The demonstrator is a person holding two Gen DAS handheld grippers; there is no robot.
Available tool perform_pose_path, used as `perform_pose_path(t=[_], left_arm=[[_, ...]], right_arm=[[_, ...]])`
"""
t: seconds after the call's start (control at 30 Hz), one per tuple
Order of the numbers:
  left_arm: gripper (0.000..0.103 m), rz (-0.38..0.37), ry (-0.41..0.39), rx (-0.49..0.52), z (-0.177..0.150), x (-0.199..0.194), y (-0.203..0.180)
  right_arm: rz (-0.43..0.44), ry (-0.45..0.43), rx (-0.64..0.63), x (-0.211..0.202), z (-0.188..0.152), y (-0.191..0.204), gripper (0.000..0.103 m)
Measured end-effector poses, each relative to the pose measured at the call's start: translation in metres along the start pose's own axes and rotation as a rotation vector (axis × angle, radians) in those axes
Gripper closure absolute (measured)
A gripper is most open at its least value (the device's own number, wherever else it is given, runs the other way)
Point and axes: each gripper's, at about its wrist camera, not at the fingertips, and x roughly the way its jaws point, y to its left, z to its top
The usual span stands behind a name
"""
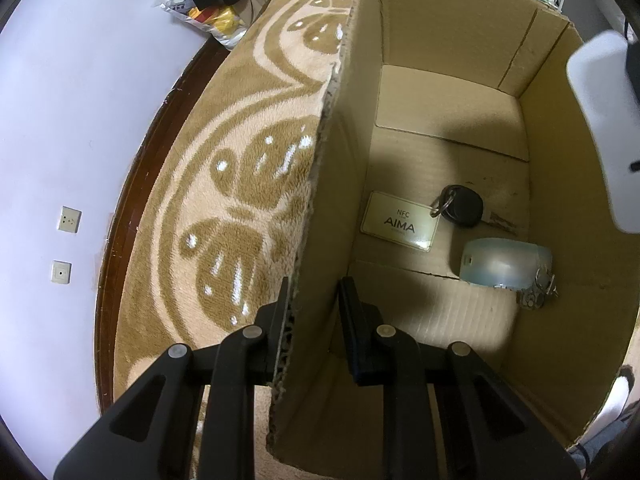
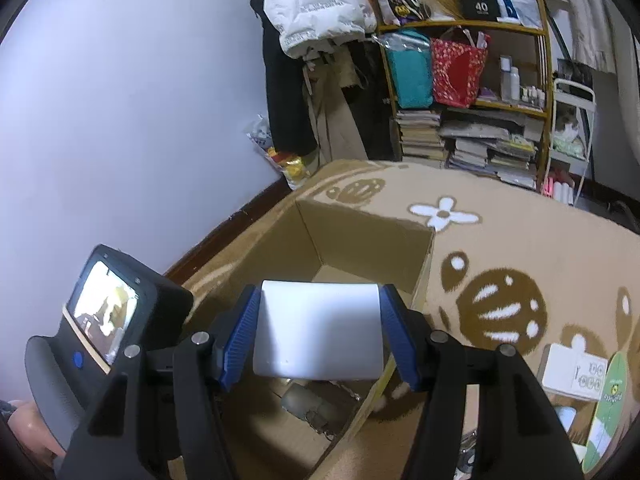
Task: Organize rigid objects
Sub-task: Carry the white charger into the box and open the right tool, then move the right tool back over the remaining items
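An open cardboard box [image 1: 452,80] stands on a patterned rug. My left gripper [image 1: 314,296] is shut on the box's left wall, one black finger outside and one inside. On the box floor lie a cream NFC card [image 1: 400,222], a black car key [image 1: 460,208] and a pale bluish translucent case [image 1: 504,266] with a bunch of keys [image 1: 538,292]. My right gripper [image 2: 320,298] is shut on a white rectangular block [image 2: 320,332], held between blue pads [image 2: 240,332] above the box [image 2: 360,236]. The same block [image 1: 604,128] shows at the right of the left wrist view.
The tan rug [image 2: 500,240] spreads around the box. A white carton [image 2: 572,368] and a green packet [image 2: 612,396] lie on it at the right. A crowded shelf [image 2: 468,92] with books and bags stands behind. The wall [image 1: 60,120] and a dark skirting board run along the left.
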Motion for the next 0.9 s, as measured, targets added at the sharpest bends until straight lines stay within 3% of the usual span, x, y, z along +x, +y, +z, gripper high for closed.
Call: perform_pose_path(t=[0.2, 0.33, 0.47, 0.7, 0.9], left_arm=[[0.083, -0.011, 0.006, -0.009, -0.001, 0.000, 0.001], [0.083, -0.001, 0.002, -0.012, -0.001, -0.001, 0.002], [0.083, 0.011, -0.001, -0.004, -0.002, -0.002, 0.000], [0.082, 0.010, 0.003, -0.007, -0.001, -0.002, -0.001], [0.082, 0.013, 0.004, -0.003, -0.001, -0.002, 0.000]], right_arm=[[-0.032, -0.054, -0.009, -0.022, 0.003, 0.002, 0.037], [-0.090, -0.073, 0.025, -0.035, 0.003, -0.009, 0.011], [-0.195, -0.056, 0.073, -0.043, -0.004, -0.031, 0.000], [-0.284, -0.026, 0.173, -0.052, -0.019, -0.075, 0.000], [-0.329, 0.058, 0.231, -0.035, -0.043, -0.108, 0.000]])
